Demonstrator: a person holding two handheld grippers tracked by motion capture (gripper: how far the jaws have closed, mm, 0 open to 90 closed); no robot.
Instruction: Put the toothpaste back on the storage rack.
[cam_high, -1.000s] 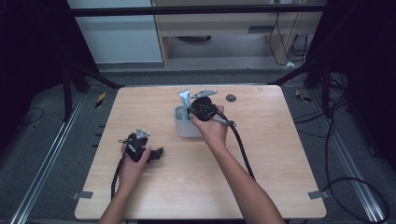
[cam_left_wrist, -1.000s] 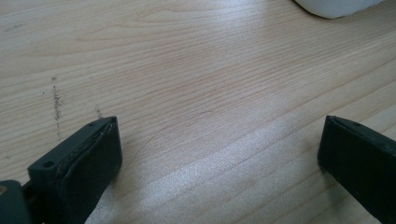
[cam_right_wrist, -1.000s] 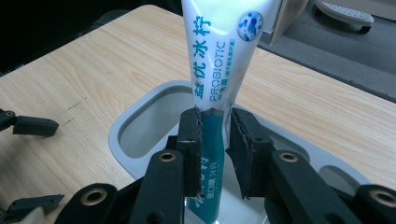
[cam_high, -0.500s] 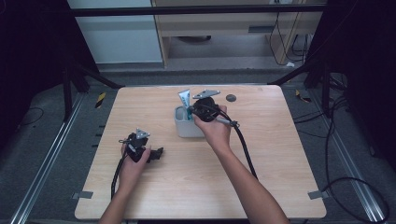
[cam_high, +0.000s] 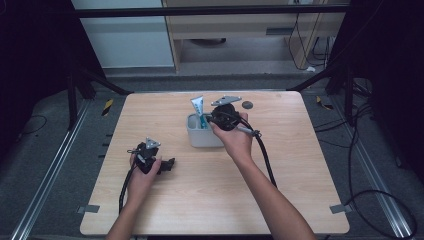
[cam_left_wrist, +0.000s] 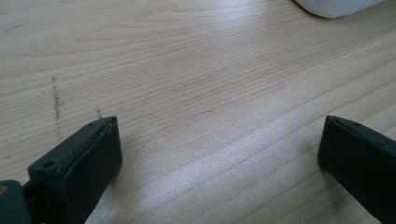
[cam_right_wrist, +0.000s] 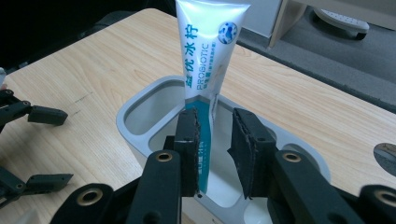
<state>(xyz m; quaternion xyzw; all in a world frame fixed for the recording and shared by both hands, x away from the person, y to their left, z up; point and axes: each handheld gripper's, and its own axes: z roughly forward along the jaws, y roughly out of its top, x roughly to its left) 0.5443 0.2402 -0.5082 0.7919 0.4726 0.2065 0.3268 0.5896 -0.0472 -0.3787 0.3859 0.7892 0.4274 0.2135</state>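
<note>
A white and teal toothpaste tube (cam_high: 197, 106) (cam_right_wrist: 210, 51) stands upright in a pale grey compartmented holder (cam_high: 202, 139) (cam_right_wrist: 136, 112) at the table's middle back. My right gripper (cam_high: 206, 120) (cam_right_wrist: 215, 149) reaches into the holder from the right, its jaws narrowly apart around the tube's lower part. One pad lies against the tube, while a thin gap shows at the other. My left gripper (cam_high: 169, 164) (cam_left_wrist: 219, 158) rests low on the wooden table (cam_high: 280, 190) at the front left, its jaws wide apart over bare wood.
A small dark round disc (cam_high: 247, 104) (cam_right_wrist: 385, 154) lies on the table behind and to the right of the holder. The right gripper's black cable (cam_high: 265, 160) trails along the forearm. A corner of the holder (cam_left_wrist: 334, 5) shows beyond the left gripper.
The right hand has shifted slightly to the right at the holder. The tube stays upright and the left hand has not moved.
</note>
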